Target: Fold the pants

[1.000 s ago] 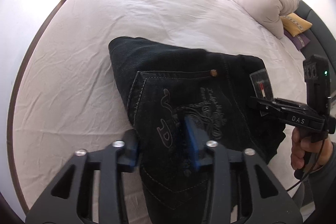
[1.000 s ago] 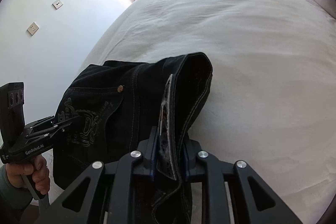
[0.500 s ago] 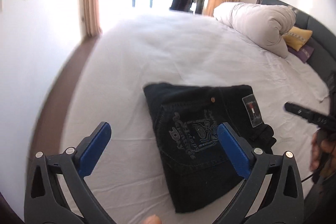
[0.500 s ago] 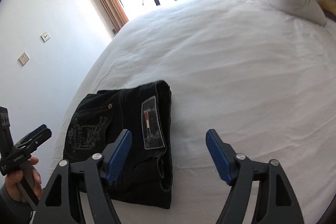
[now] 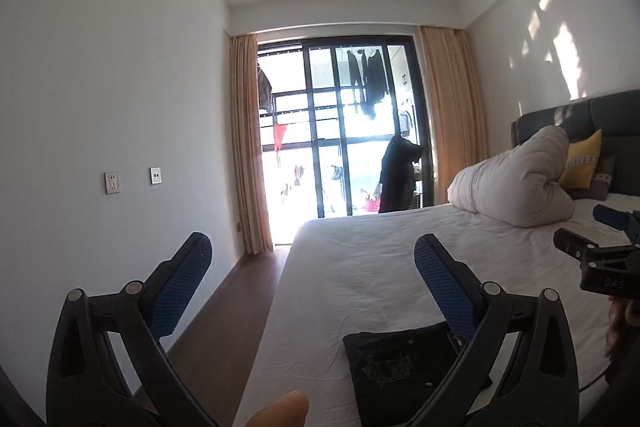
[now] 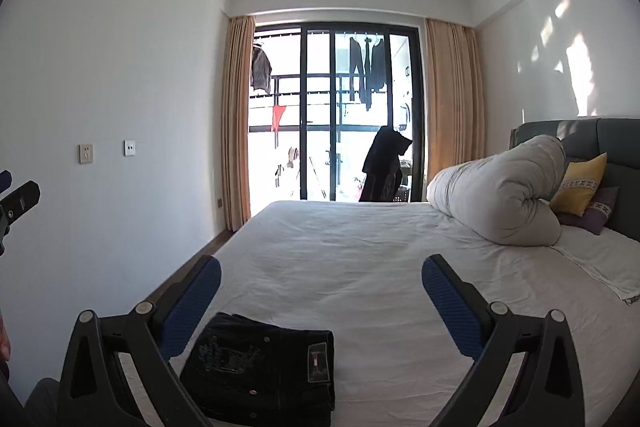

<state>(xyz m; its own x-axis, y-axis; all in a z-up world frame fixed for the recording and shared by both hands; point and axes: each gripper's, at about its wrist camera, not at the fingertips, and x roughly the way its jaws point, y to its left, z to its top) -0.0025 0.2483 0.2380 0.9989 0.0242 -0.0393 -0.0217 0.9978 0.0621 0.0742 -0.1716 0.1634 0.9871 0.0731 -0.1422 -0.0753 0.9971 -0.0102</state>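
pants (image 6: 264,371): I see dark denim folded into a compact rectangle, embroidered pocket and patch up, at 6 o'clock on the white bed (image 6: 360,247) | left hand-held gripper (image 5: 312,283): spread, empty | right hand-held gripper (image 6: 320,291): opening, empty

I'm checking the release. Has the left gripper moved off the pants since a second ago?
Yes. The left gripper has lifted up and back from the folded pants, now low against the bed, fingers open.

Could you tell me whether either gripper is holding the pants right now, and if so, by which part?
Nothing is held. The left gripper is open, the right gripper is opening and empty; the folded pants lie on the bed.
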